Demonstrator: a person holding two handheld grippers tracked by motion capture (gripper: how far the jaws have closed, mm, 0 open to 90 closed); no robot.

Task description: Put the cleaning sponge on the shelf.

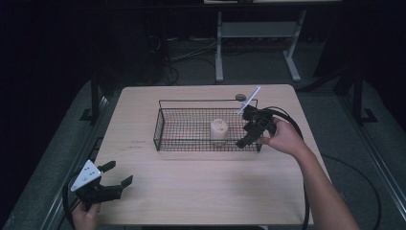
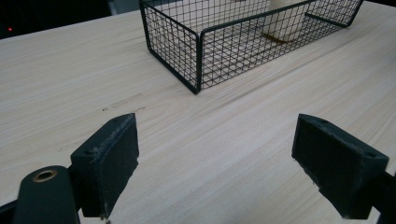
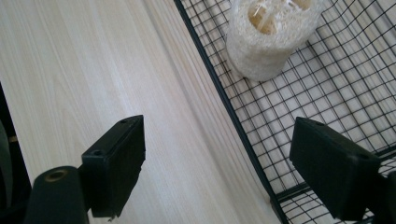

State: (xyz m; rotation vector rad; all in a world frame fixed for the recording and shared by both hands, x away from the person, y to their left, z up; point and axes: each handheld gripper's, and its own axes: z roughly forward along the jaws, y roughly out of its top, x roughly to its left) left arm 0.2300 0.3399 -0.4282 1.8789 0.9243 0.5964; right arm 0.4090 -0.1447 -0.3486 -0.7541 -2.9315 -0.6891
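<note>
Right gripper [image 1: 251, 135] beside pale porous loofah [image 1: 219, 130]

The sponge [image 3: 273, 37] is cut off at the top edge; a small round thing [image 1: 240, 97] behind the basket [image 1: 163, 125] is too small to identify.

A wire basket [image 1: 191, 125] is sitting on the bench [image 1: 206, 191], and a loofah piece [image 1: 218, 131] is standing upright inside it. The right hand-held gripper [image 1: 250, 135] is hanging at the basket's right end, the loofah piece lying just to its left. The left hand-held gripper [image 1: 117, 176] is resting near the bench's front left corner, the basket lying well ahead of it and to its right.
</note>
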